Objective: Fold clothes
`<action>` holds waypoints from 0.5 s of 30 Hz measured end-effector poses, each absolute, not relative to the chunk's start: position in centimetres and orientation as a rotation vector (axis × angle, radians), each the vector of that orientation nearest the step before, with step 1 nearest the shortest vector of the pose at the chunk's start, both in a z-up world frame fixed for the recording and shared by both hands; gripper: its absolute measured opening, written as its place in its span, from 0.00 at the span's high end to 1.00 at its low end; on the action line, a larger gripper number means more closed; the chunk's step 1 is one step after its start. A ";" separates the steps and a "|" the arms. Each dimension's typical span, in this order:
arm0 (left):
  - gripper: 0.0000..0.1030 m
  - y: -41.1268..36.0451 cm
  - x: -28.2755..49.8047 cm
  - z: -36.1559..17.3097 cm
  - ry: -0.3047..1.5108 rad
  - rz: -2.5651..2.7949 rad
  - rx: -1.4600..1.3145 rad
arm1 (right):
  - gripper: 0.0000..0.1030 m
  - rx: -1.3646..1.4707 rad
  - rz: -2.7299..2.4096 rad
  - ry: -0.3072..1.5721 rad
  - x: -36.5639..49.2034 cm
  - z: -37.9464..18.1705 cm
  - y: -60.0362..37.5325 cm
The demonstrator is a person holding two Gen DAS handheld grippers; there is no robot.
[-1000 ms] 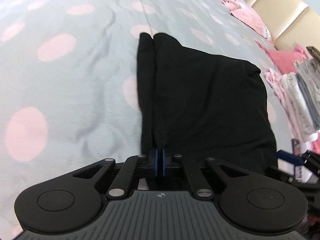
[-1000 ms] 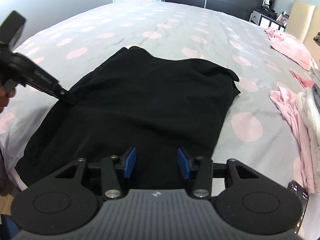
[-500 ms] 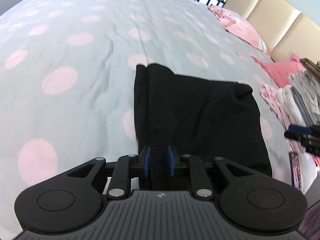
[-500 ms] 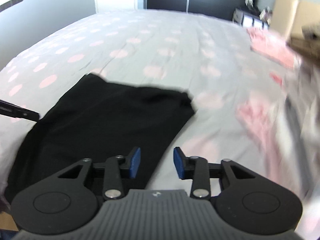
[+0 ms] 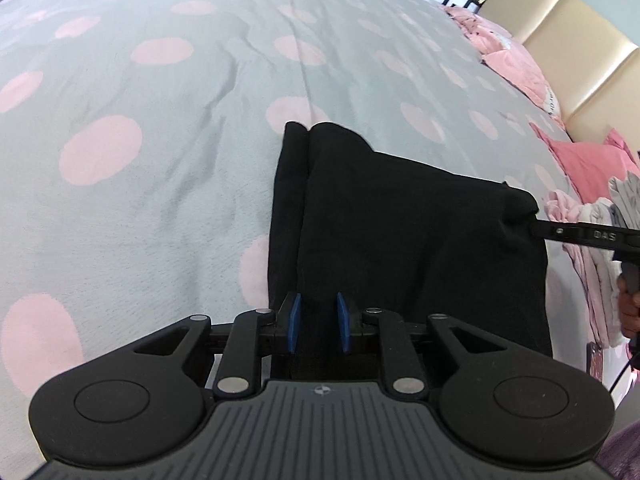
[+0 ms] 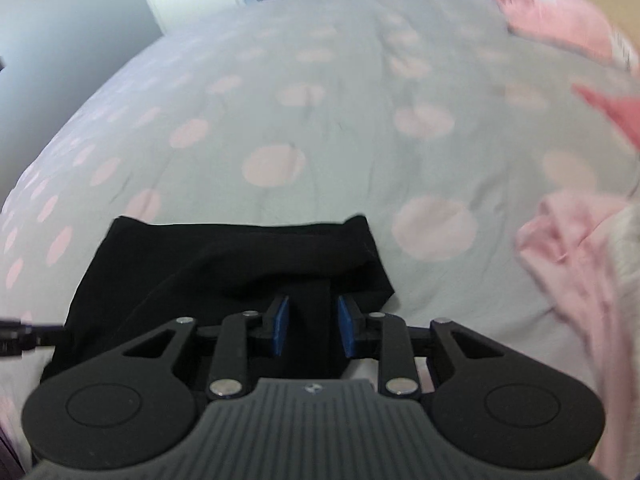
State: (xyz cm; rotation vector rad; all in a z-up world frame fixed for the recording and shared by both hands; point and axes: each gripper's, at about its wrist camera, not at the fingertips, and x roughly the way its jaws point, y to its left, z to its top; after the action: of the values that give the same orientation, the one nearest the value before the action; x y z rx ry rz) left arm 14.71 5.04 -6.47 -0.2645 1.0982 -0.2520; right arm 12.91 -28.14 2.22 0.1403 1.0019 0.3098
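Observation:
A black garment [image 5: 400, 240] lies folded on the grey bedspread with pink dots [image 5: 160, 160]; one narrow fold runs along its left side. My left gripper [image 5: 319, 322] is open at the garment's near edge, with black cloth lying between its blue pads. In the right wrist view, which is blurred, the garment [image 6: 240, 256] lies low and left. My right gripper [image 6: 312, 330] is partly open at its right corner, and a strip of black cloth lies between the pads. A finger of the right gripper [image 5: 568, 234] reaches that corner from the right.
Loose pink clothes [image 5: 516, 60] lie by the beige headboard [image 5: 560, 32]. A stack of folded grey and white clothes [image 5: 624, 200] stands at the right, with a pink garment [image 6: 580, 248] beside it. A phone [image 5: 594, 360] lies near the bed's edge. A hand [image 5: 628, 312] shows at the far right.
My left gripper's jaws opened off the garment's near edge and it drew back a little. My right gripper narrowed and swung right from the garment's middle to its right corner.

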 end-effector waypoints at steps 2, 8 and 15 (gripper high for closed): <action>0.84 5.3 15.2 -6.8 1.108 -0.244 -0.297 | 0.74 0.202 0.299 1.026 14.4 1.1 -28.3; 0.81 5.0 16.6 -7.2 1.117 -0.253 -0.321 | 0.84 0.321 0.212 0.989 17.7 0.6 -29.0; 0.80 5.7 17.1 -7.5 1.115 -0.252 -0.340 | 0.82 0.328 0.187 0.909 19.6 2.2 -29.4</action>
State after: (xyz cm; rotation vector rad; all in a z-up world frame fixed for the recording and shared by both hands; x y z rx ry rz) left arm 17.14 5.74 -7.49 -0.3399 1.1151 -0.2518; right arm 19.64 -29.40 2.17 0.3276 0.9092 0.1874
